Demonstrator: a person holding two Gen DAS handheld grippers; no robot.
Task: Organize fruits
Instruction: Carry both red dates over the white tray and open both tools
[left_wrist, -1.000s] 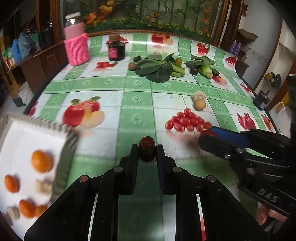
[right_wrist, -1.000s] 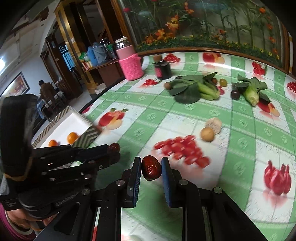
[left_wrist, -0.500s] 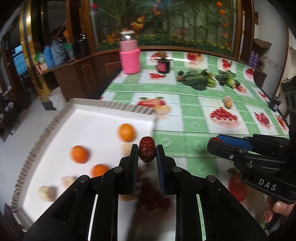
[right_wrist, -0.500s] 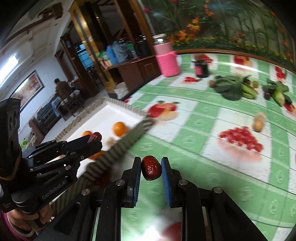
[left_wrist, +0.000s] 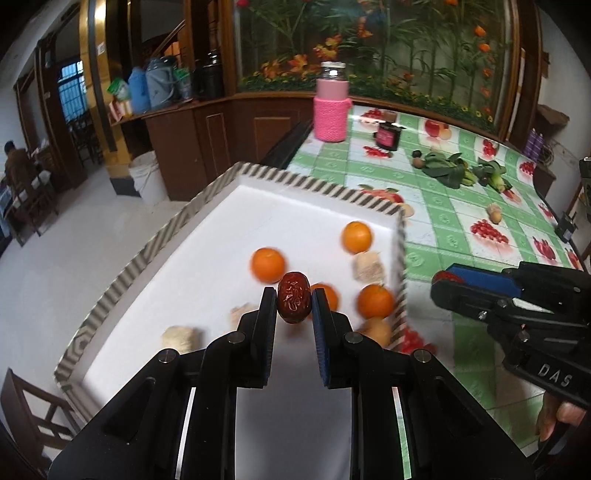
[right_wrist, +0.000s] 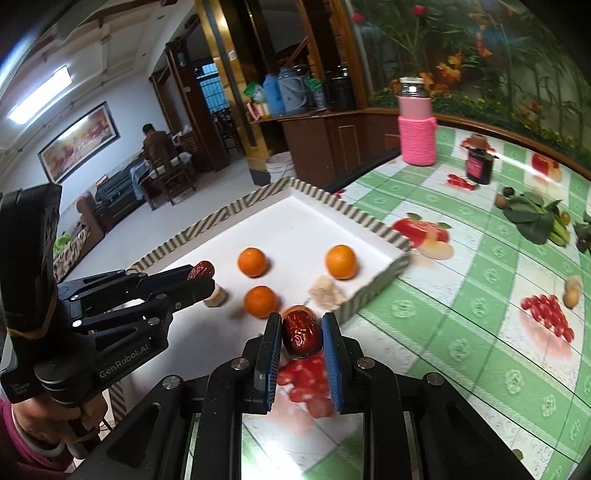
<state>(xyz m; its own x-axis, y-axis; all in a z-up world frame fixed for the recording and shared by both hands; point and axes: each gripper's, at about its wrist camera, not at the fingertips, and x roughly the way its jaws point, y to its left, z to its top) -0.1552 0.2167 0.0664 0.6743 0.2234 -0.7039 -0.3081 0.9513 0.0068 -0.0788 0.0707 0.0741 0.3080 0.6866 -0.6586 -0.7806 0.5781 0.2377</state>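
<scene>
Over the striped tray (left_wrist: 303, 182), two red dates are being carried, one per gripper.

One wrinkly red date (left_wrist: 293, 302) is pinched tight by the left gripper (left_wrist: 294, 306) above the white tray floor, right by the oranges (left_wrist: 267, 264). A second date (right_wrist: 301, 334) is clamped in the right gripper (right_wrist: 300, 338), roughly over the tray's near corner, so the drop-off step looks to be in hand. Lowering and easing the jaws apart is probably what's called for next. Pale lumps (left_wrist: 367, 266) in the tray are blurred and can't be identified, and one orange is half hidden behind the date.
</scene>
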